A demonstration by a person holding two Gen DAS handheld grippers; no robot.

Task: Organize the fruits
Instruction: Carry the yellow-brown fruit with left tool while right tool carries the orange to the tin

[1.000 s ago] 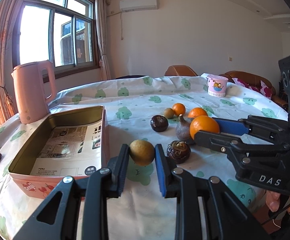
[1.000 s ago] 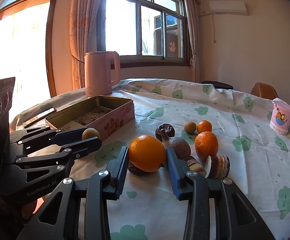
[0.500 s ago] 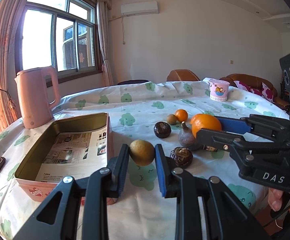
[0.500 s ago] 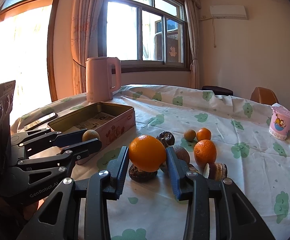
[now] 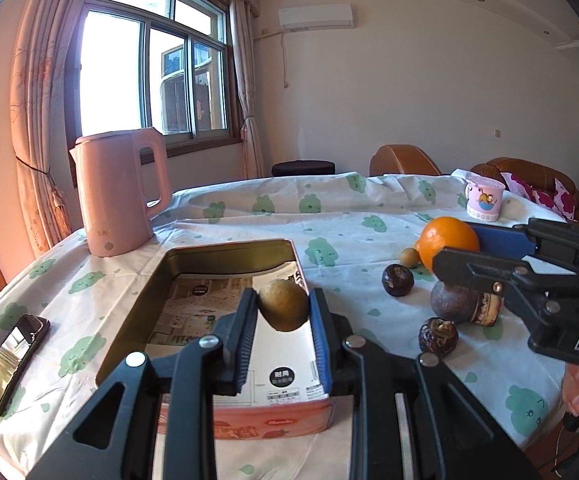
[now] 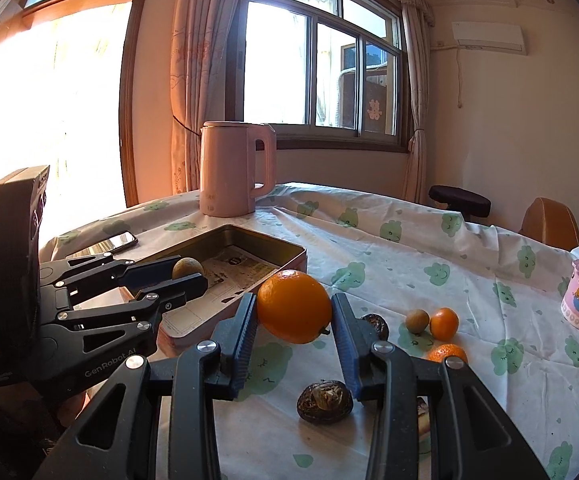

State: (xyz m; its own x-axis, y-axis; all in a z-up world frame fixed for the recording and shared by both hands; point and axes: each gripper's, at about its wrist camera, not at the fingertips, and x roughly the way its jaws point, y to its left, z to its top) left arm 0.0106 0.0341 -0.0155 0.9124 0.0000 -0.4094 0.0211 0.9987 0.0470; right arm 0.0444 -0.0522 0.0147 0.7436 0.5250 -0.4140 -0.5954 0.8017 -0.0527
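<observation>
My left gripper [image 5: 283, 312] is shut on a small brown-yellow fruit [image 5: 283, 305] and holds it above the near end of the open pink tin box [image 5: 225, 250], which is lined with printed paper. My right gripper [image 6: 294, 314] is shut on a large orange [image 6: 294, 307], held in the air just right of the box [image 6: 289, 249]. The left gripper with its fruit [image 6: 187, 268] also shows in the right wrist view. On the tablecloth lie dark round fruits [image 5: 397, 280] [image 6: 324, 398], a small brown fruit [image 6: 416, 321] and two small oranges [image 6: 444, 323].
A pink kettle [image 5: 119, 192] stands behind the box at the table's far left. A phone [image 5: 13, 358] lies at the left edge. A pink cup [image 5: 484, 196] stands at the far right. A green-patterned cloth covers the table [image 5: 329, 216].
Both grippers have risen and moved left with their fruits. The left gripper now hovers over the tin box instead of beside it; the orange is now next to the box.
</observation>
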